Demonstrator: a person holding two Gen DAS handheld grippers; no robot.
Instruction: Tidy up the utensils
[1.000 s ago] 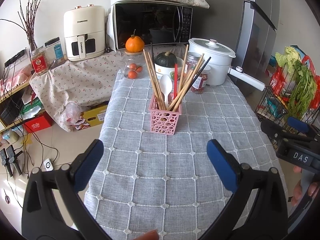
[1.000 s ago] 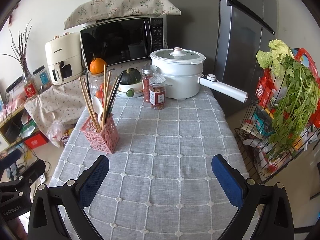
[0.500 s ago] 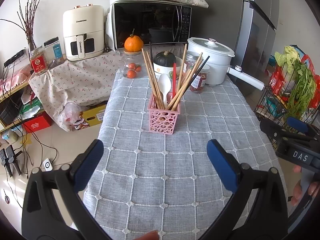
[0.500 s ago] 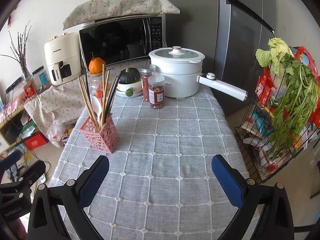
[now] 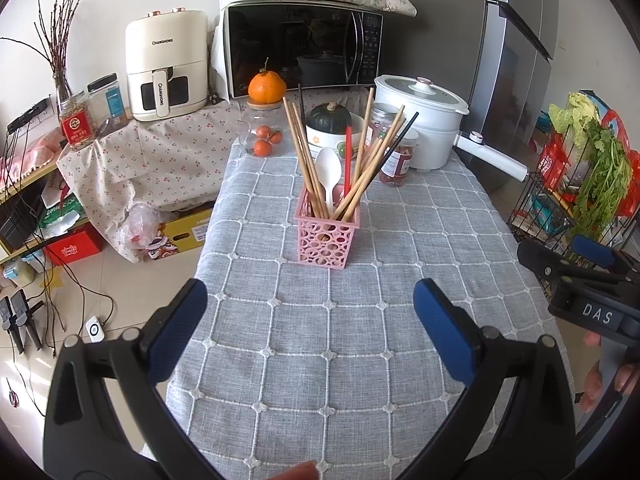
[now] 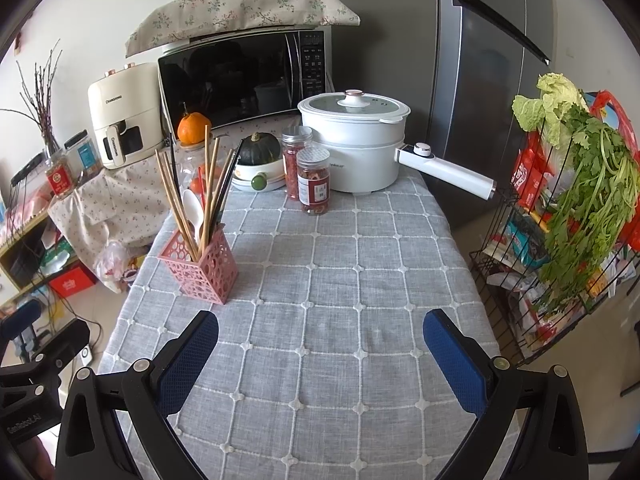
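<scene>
Holder (image 5: 327,236): pink, upright on the desk (image 5: 360,340), at 12 o'clock from the left tongs (image 5: 310,312), at 10 o'clock from the right tongs (image 6: 320,344).
Chopsticks (image 5: 362,168): long axes near vertical, fanned out of the holder beside a spoon (image 5: 329,170).
Nearer: left tongs, judging by the views.
Left tongs: spread wide, holding nothing.
Right tongs: spread wide, holding nothing, touching nothing.

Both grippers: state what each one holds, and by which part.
Nothing is held. The left gripper and right gripper are open and empty; the utensils stand in the pink basket.
</scene>
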